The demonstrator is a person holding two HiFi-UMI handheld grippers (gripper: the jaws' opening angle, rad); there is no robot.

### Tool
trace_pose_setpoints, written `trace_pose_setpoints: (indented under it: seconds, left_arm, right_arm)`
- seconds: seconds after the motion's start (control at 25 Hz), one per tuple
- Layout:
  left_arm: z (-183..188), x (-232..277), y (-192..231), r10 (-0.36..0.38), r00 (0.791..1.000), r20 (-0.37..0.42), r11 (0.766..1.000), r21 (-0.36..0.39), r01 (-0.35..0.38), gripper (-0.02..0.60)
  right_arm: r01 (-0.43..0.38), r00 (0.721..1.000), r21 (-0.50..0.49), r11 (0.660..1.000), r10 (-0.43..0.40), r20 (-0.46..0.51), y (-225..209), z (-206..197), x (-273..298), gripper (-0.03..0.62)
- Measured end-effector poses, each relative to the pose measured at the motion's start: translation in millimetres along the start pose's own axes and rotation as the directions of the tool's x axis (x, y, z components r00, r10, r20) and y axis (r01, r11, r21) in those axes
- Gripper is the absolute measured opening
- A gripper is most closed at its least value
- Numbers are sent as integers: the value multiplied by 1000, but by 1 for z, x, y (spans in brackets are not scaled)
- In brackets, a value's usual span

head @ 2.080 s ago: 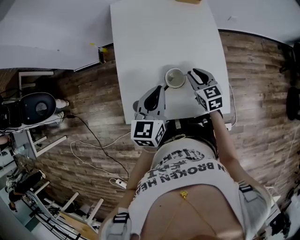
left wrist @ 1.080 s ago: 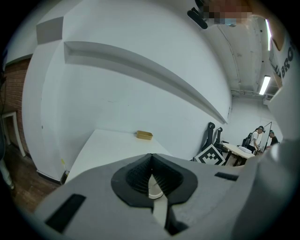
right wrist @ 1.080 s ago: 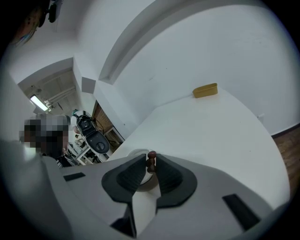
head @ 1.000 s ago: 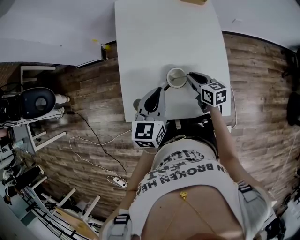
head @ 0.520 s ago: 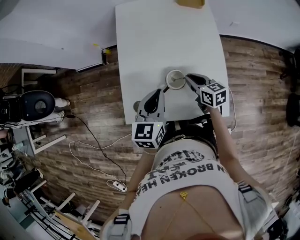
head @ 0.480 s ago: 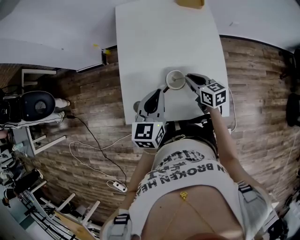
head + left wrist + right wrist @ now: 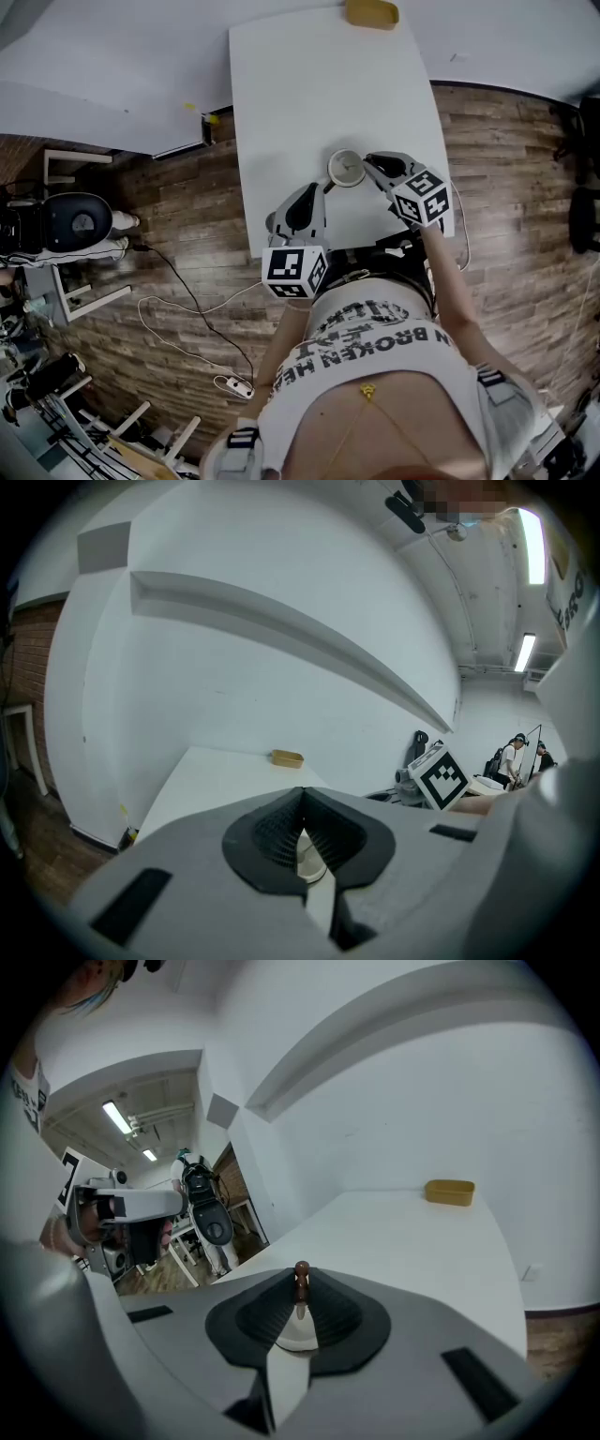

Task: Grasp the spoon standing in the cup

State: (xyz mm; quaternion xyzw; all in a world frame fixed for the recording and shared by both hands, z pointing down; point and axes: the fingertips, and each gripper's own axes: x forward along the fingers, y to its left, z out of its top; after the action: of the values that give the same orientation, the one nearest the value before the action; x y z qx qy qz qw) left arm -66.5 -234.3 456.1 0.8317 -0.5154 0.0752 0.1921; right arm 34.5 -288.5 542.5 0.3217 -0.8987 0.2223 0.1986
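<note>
A white cup (image 7: 345,169) stands near the front of the white table (image 7: 309,84). My right gripper (image 7: 367,160) reaches over the cup's right rim. In the right gripper view its black pads pinch the spoon (image 7: 301,1283), whose brown knobbed handle end pokes up above them; the cup (image 7: 296,1337) shows below through the gap. My left gripper (image 7: 322,186) hovers just left of and nearer than the cup, apart from it. Its jaws meet at the tips with nothing held, and the cup (image 7: 311,853) is seen beyond them.
A small yellow tray (image 7: 371,13) sits at the table's far edge, also in view as the yellow tray (image 7: 449,1192). The table's front edge lies just under both grippers. Wooden floor, a cable (image 7: 187,300) and a chair (image 7: 66,225) are to the left.
The right gripper has shifted left onto the cup's rim and its jaws have narrowed onto the spoon handle. The left gripper has hardly moved.
</note>
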Motion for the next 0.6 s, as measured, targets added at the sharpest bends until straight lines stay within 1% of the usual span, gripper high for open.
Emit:
trace_pose_setpoints:
  seconds: [0.16, 0.32, 0.6]
  left_arm:
    - [1, 1, -1, -9, 1000, 7, 1000, 3, 9, -2]
    - [3, 3, -4, -21, 1000, 14, 1000, 8, 21, -2]
    - [7, 11, -15, -52, 998, 22, 998, 26, 52, -2]
  right_arm:
    - [3, 1000, -46, 999, -3, 13, 11, 10, -9, 41]
    - [13, 1000, -115, 993, -11, 18, 23, 17, -17, 41]
    - [24, 998, -185, 982, -11, 68, 42, 37, -36, 41]
